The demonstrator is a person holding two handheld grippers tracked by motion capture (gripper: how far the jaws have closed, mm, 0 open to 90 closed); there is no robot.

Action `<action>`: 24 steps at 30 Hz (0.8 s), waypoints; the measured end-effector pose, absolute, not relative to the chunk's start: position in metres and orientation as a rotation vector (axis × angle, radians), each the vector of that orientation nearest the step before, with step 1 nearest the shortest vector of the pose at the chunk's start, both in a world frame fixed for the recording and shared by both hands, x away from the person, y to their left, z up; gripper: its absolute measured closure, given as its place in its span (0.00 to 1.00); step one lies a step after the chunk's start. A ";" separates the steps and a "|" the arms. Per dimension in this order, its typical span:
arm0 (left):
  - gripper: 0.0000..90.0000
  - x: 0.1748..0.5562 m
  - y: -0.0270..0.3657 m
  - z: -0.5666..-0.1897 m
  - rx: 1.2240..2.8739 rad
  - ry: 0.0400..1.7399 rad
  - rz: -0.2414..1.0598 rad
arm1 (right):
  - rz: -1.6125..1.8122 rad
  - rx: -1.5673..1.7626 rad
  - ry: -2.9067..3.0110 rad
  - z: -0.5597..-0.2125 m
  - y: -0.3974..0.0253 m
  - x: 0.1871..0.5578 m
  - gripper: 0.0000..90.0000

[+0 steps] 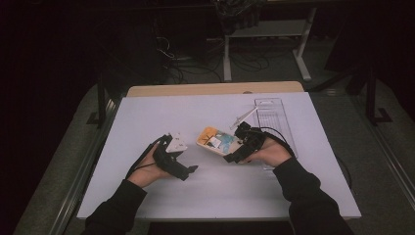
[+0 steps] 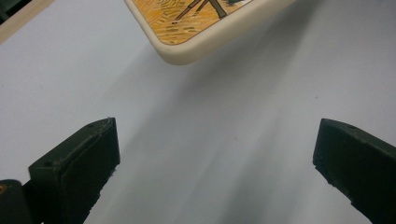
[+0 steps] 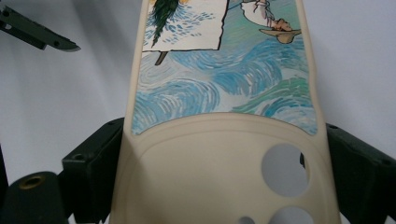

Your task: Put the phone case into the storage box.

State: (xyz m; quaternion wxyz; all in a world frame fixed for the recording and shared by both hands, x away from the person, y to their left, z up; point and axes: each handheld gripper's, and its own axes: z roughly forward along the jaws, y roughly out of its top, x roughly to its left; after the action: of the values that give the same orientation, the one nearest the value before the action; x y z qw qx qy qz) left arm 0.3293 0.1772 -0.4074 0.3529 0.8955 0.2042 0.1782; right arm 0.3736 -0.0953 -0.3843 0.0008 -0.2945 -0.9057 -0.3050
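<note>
A cream phone case (image 1: pixel 214 139) printed with blue swirls and orange fields hangs just above the white table top (image 1: pixel 205 191). In the right gripper view its camera-hole end (image 3: pixel 219 172) sits between my jaws, which press on both of its long edges. My right gripper (image 1: pixel 232 156) (image 3: pixel 224 135) is shut on it. My left gripper (image 1: pixel 190 170) (image 2: pixel 217 123) stands open over bare table with nothing between its fingers. The case's orange corner (image 2: pixel 196 32) floats a short way ahead of the left gripper, casting a shadow below.
A clear plastic tray (image 1: pixel 272 117) lies at the back right, with a thin white stick (image 1: pixel 243 116) leaning beside it. A wooden table edge (image 1: pixel 215 89) runs behind the white surface. The left gripper's jaw (image 3: pixel 37 32) shows at the upper left of the right gripper view.
</note>
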 end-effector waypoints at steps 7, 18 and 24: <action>0.00 0.328 0.176 -0.409 2.315 0.491 0.501 | -0.961 -0.925 -2.842 -0.384 -0.096 0.374 0.11; 0.01 0.323 0.172 -0.407 2.324 0.435 0.607 | -0.960 -0.927 -2.835 -0.384 -0.096 0.374 0.11; 0.02 0.321 0.170 -0.409 2.367 0.362 0.690 | -0.959 -0.925 -2.837 -0.384 -0.096 0.374 0.11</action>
State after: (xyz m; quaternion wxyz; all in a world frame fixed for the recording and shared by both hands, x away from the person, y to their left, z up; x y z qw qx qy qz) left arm 0.3206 0.1698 -0.4086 0.3189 0.9003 0.1378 0.2623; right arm 0.3743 -0.0956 -0.3844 0.0038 -0.2950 -0.9052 -0.3059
